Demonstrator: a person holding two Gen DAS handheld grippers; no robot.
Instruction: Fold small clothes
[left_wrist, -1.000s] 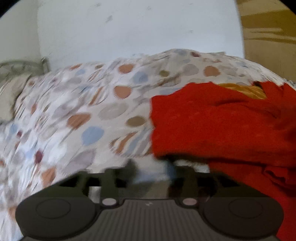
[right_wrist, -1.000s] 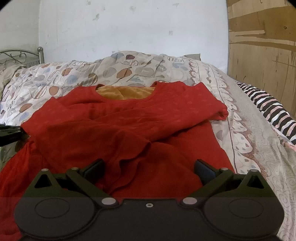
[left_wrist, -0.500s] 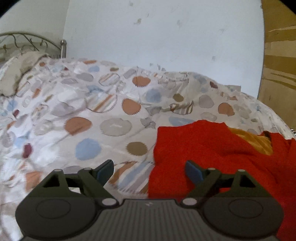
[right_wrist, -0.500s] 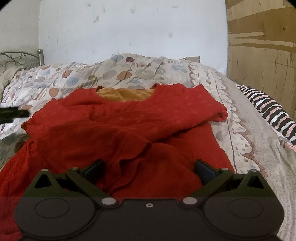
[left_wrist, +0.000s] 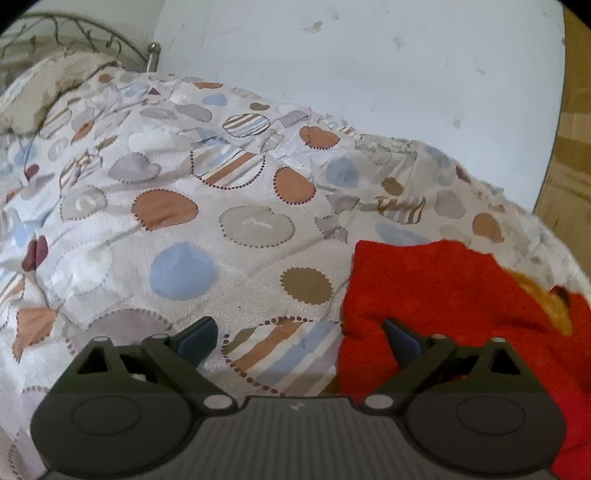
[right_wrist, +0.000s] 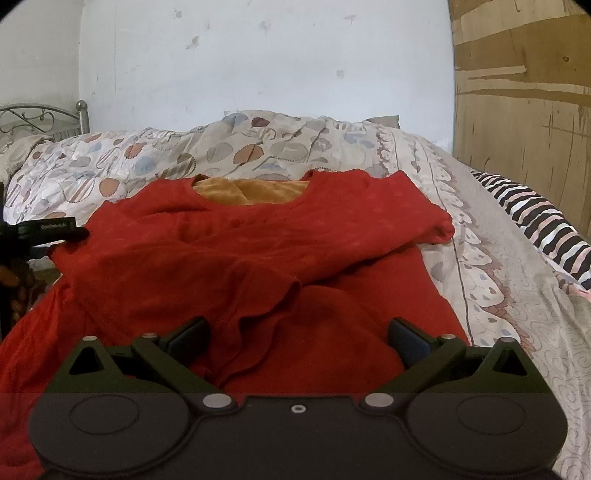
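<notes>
Spreading wider with nothing between its jaws, the left gripper (left_wrist: 299, 334) hovers at the red top's (right_wrist: 258, 258) folded edge, lower right, while the right gripper (right_wrist: 297, 338) waits open above its centre.

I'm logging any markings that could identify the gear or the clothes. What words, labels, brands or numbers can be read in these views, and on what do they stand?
Light lettering on the left gripper, seen at the right wrist view's left edge: too small and blurred to read.
Small pale mark on the left gripper's grey ribbed body, left wrist view: a logo, not legible text.
Red garment, patterned bedspread, wall: no text visible.
</notes>
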